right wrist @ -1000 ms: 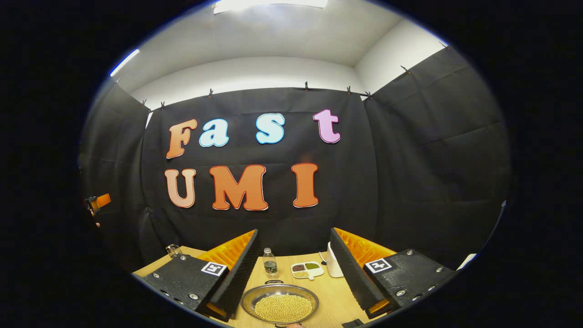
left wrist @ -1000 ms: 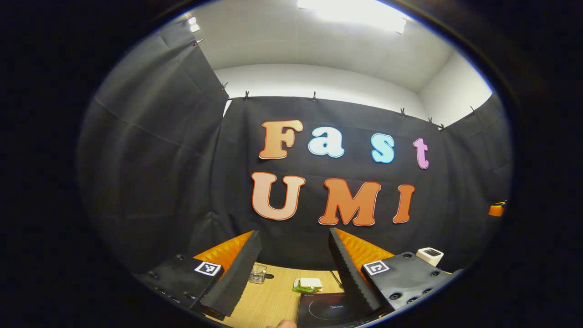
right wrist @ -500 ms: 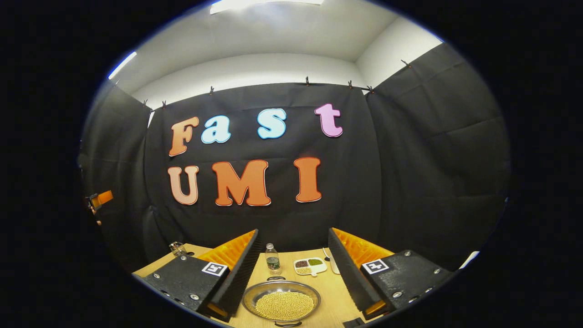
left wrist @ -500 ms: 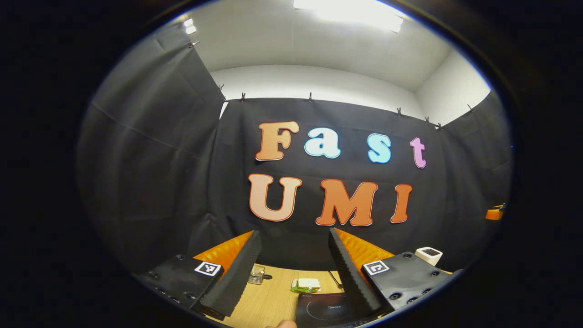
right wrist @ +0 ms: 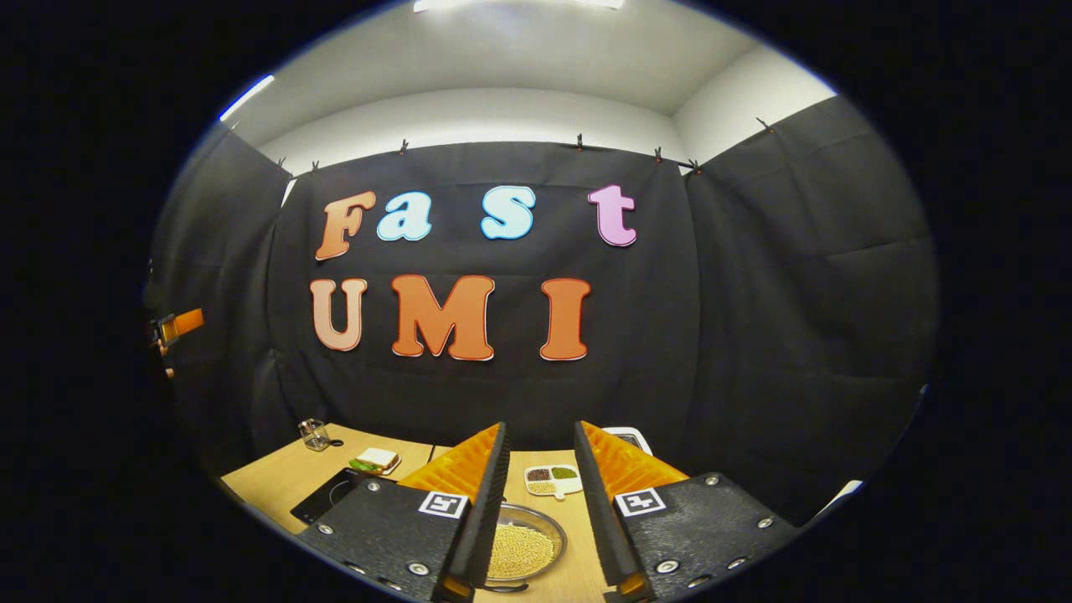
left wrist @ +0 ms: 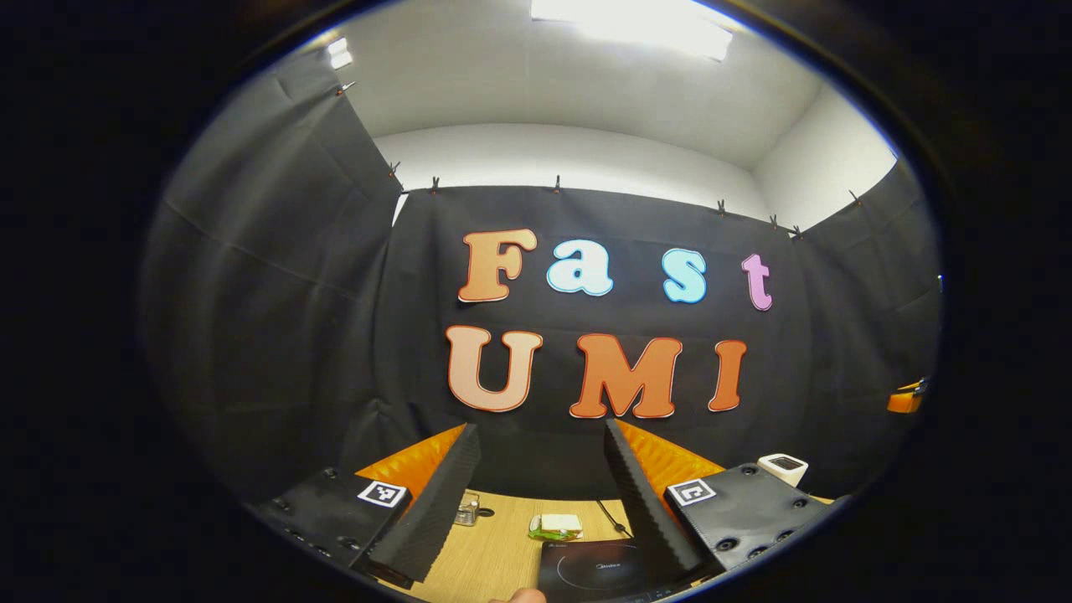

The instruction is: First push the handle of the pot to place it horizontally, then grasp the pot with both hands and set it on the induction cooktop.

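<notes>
Wood table [right wrist: 268,473], pot [right wrist: 523,548] handle near-side, right claw [right wrist: 540,494] above

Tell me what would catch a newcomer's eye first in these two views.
Probably the metal pot heaped with yellow beans, on the wooden table between the right claw fingers. Next, the black induction cooktop in front of the left claw, with a sandwich behind it.

One pot [right wrist: 523,548] of beans, one induction cooktop [left wrist: 590,571], one sandwich [left wrist: 554,526], one glass jar [right wrist: 316,435], one divided dish [right wrist: 552,480].
</notes>
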Motion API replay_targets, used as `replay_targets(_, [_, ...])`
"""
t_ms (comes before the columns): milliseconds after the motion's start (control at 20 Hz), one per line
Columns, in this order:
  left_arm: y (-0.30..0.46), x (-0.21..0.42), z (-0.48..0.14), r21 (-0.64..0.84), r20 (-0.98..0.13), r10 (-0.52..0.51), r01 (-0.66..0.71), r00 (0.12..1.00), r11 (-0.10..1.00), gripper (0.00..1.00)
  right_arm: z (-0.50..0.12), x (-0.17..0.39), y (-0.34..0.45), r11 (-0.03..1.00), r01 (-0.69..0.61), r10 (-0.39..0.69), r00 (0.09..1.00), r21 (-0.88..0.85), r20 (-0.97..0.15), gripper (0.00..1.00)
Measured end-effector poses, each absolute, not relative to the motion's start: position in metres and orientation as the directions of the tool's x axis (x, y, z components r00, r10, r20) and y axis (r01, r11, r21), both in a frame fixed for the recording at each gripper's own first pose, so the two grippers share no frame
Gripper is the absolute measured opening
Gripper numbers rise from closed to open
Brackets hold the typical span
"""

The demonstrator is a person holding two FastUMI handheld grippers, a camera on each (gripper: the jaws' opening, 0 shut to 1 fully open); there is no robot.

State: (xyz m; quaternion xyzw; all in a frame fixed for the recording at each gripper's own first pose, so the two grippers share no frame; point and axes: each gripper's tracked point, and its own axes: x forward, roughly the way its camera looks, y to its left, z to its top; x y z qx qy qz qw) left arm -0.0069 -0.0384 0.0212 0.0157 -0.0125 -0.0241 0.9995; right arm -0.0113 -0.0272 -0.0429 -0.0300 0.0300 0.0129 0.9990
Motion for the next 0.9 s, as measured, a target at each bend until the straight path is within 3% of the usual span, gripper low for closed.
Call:
replay_targets(150, [-0.040,-0.008,0.016,0.027,0.011,-0.055,0.054,0.998,0.998,0.97,-0.052,-0.015,-0.020,0.996,-0.039,0.032,0.996,-0.079,-0.082,0.40])
replay_targets(250, [-0.040,-0.008,0.015,0.028,0.006,-0.056,0.056,0.998,0.998,0.98,-0.062,-0.017,-0.010,0.995,-0.062,0.054,0.993,-0.078,-0.106,0.27])
replay_targets(900, [-0.039,-0.009,0.005,0.027,-0.009,-0.056,0.057,0.998,0.998,0.98,-0.148,-0.033,0.024,0.986,-0.134,0.104,0.957,-0.096,-0.270,0.04])
